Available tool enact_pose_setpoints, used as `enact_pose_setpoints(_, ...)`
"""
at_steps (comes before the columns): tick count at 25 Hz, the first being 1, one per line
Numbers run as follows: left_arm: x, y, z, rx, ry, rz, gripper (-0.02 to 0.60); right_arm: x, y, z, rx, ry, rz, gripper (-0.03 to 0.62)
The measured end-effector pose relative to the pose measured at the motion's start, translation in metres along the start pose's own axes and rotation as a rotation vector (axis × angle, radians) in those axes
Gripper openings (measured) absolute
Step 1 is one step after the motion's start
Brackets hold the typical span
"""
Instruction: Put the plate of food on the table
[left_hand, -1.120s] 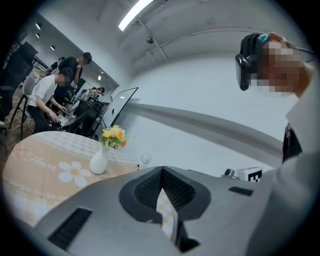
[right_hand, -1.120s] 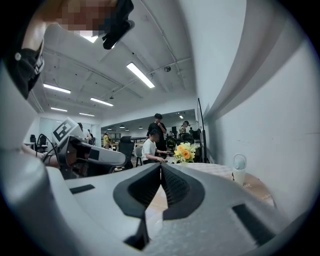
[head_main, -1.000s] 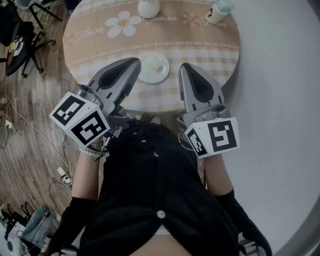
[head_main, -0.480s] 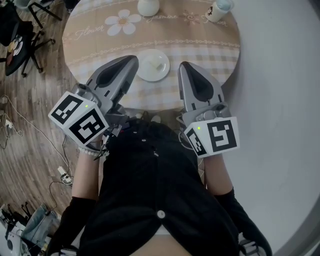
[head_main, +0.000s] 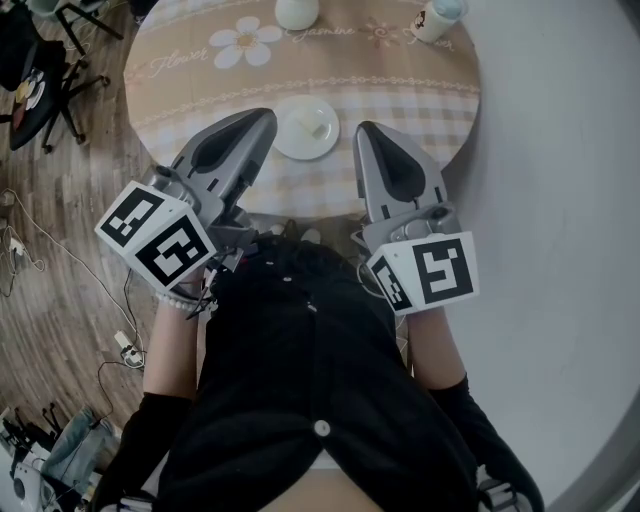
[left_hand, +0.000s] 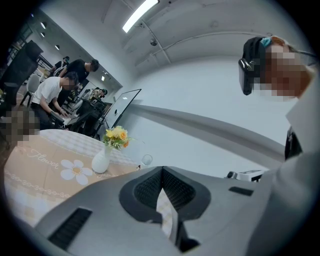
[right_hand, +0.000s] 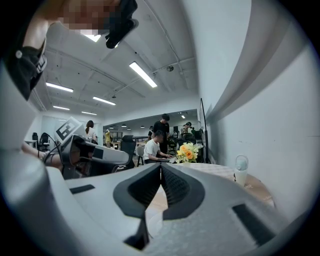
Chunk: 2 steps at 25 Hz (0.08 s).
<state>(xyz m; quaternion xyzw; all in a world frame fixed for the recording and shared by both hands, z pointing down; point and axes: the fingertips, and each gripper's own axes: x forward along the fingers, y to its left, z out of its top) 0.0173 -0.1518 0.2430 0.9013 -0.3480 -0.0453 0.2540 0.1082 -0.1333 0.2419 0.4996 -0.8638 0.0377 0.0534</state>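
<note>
A small white plate (head_main: 307, 129) with a pale piece of food on it rests on the round table (head_main: 400, 80), near its front edge. My left gripper (head_main: 263, 119) hovers just left of the plate, jaws shut and empty. My right gripper (head_main: 365, 131) hovers just right of the plate, also shut with nothing in it. Both are raised in front of my body and point toward the table. In the left gripper view, my left gripper (left_hand: 162, 170) has its jaws closed together; my right gripper (right_hand: 160, 166) looks the same in the right gripper view.
A white vase (head_main: 297, 13) with yellow flowers (left_hand: 116, 135) stands at the table's far side, a small white bottle (head_main: 437, 19) at far right. The cloth has a daisy print (head_main: 240, 46). A black stand (head_main: 50, 70) and cables lie on the wooden floor at left. People work at desks beyond.
Both grippers stay shut and nearly still. The table and plate have slid slightly upward in the head view, a small shift of the view.
</note>
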Motion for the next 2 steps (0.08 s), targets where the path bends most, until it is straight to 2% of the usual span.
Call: enact_pose_setpoints(2,0.0001,0.0002,0.0,-0.005,-0.001,-0.001,0.002,-0.0002,-0.0002,-0.0002,-0.002,0.001,0.0,0.002)
